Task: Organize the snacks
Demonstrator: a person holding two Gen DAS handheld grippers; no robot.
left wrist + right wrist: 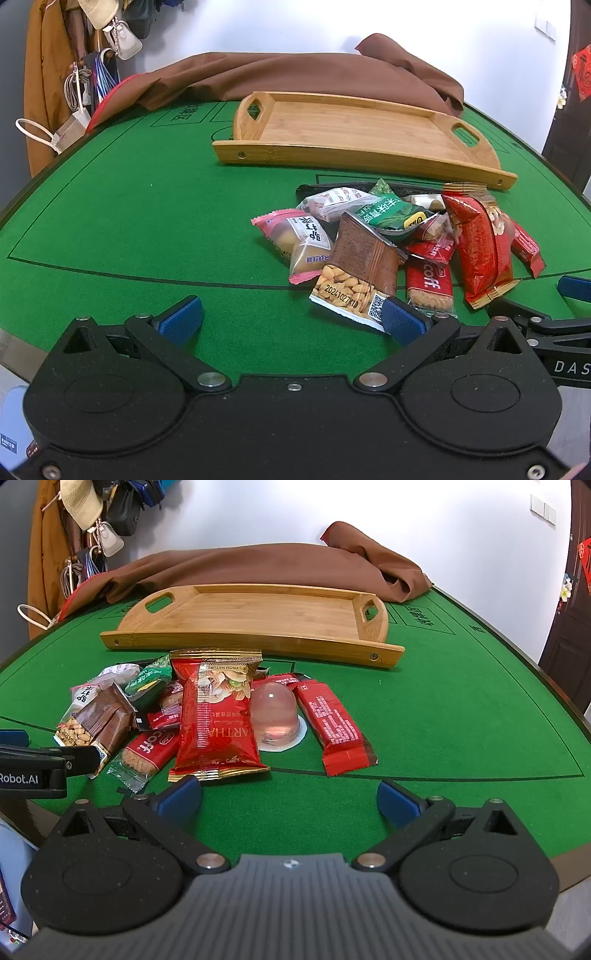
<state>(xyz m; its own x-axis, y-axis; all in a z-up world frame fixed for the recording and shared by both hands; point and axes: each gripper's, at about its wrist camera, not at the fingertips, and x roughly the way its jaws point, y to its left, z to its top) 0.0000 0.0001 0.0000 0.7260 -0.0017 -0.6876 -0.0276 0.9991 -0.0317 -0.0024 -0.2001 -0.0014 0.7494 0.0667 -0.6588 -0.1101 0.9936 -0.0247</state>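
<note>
The left gripper [291, 317] stands with its blue pads spread wide apart and nothing between them; it hangs above the near edge of the green felt table [129, 221], tilted downward. Its right-hand pad overlaps the near corner of the brown peanut packet [360, 269] in the left wrist view; contact cannot be confirmed. The right gripper [289, 799] is likewise fully apart and empty, positioned over bare felt just in front of the snack pile. The snacks lie in a loose heap on the table, between the grippers and the wooden tray [258, 614]. The heap includes a large red nut bag [218, 720], a clear jelly cup [273, 712] just beside it, a red wrapped bar [334, 727] to the right of the cup, a red-and-clear biscuit packet [147, 753], a green packet [388, 214] and a pink-edged pastry packet [295, 240]. The tray holds no snacks and sits beyond the heap. A brown cloth [258, 565] lies bunched at the far edge of the table behind the tray.
</note>
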